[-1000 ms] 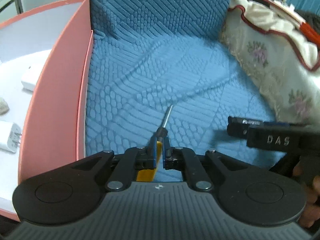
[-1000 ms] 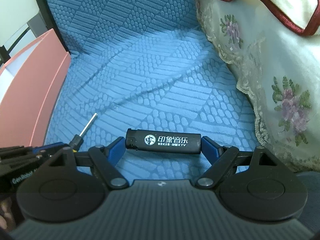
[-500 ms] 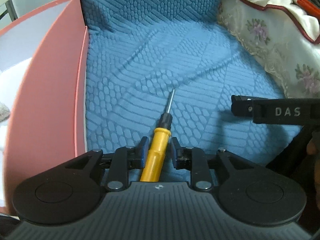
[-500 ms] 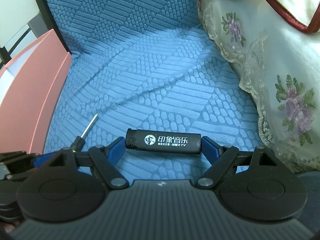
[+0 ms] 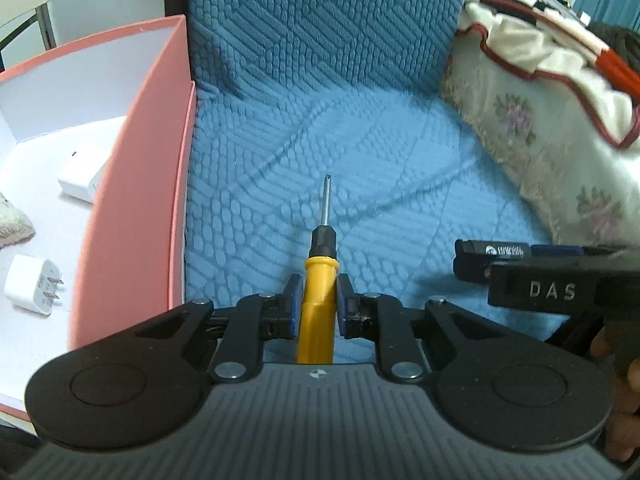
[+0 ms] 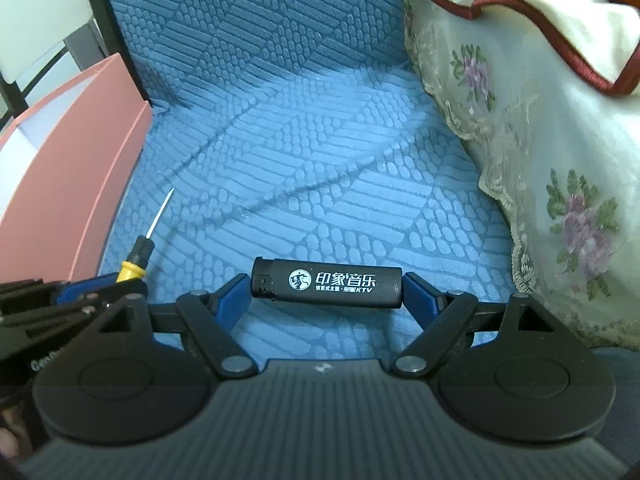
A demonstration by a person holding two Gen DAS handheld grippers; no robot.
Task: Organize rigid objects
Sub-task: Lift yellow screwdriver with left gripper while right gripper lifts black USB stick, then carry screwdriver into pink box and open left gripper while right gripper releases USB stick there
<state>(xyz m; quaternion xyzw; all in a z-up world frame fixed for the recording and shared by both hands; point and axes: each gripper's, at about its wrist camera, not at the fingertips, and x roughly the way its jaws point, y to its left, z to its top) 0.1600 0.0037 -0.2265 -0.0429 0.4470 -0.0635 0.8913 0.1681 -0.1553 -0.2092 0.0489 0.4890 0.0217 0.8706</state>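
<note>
My left gripper is shut on a yellow-handled screwdriver, shaft pointing forward, held above the blue quilted seat. The screwdriver also shows at the left of the right wrist view. My right gripper is shut on a black lighter with white print, held crosswise by its ends. The lighter and right gripper show at the right of the left wrist view. A pink box with a white inside stands to the left of the seat.
Inside the pink box lie two white chargers and a beige woven item. A floral lace-edged cloth covers the right side. The blue seat back rises behind.
My left gripper has lifted the screwdriver off the seat and tilted up, so the inside of the pink box shows again. My right gripper holds the lighter as before.
</note>
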